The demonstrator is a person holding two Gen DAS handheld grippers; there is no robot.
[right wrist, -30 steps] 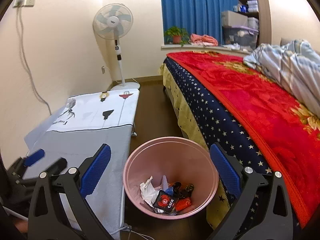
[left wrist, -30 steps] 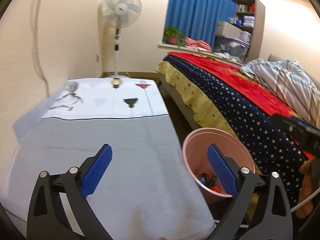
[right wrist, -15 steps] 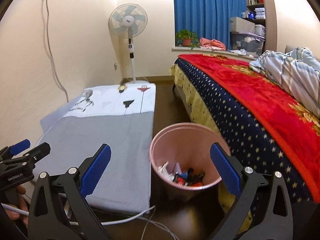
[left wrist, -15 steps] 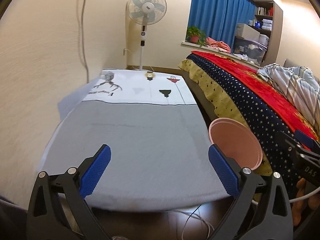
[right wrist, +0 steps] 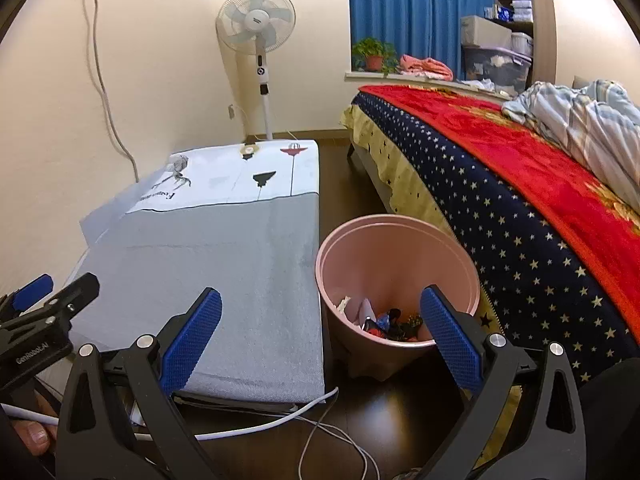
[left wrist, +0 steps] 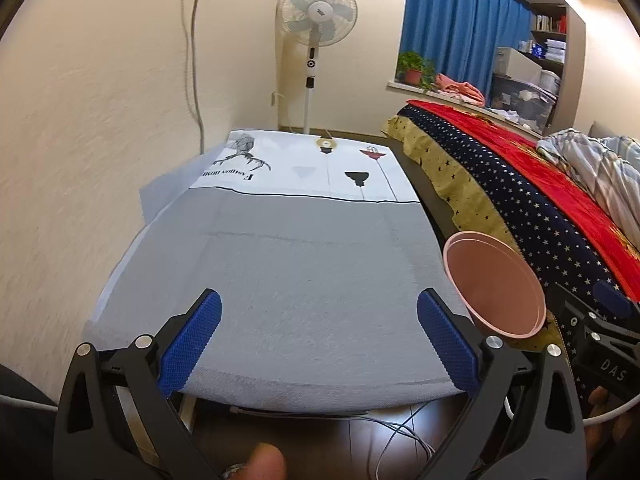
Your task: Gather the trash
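Note:
A pink bin (right wrist: 396, 276) stands on the dark floor between the low table (right wrist: 224, 264) and the bed (right wrist: 520, 208). Several wrappers and crumpled paper (right wrist: 380, 318) lie at its bottom. The left wrist view catches only its rim and inner wall (left wrist: 494, 284), at the right. My left gripper (left wrist: 318, 344) is open and empty, held back from the near edge of the table (left wrist: 304, 272), whose grey and white cloth is bare. My right gripper (right wrist: 320, 340) is open and empty too, low in front of the bin. The left gripper (right wrist: 44, 304) shows at the far left of the right wrist view.
White cables (right wrist: 304, 420) trail on the floor under the table's near edge. A standing fan (right wrist: 258, 40) is at the far wall with blue curtains (right wrist: 416, 12) beside it. A cord (right wrist: 108, 92) hangs down the left wall. A striped duvet (right wrist: 580, 120) lies on the bed.
Both grippers have drawn back and dropped lower. The table and bin now sit farther ahead, and the floor with its cables has come into view. Both stay open.

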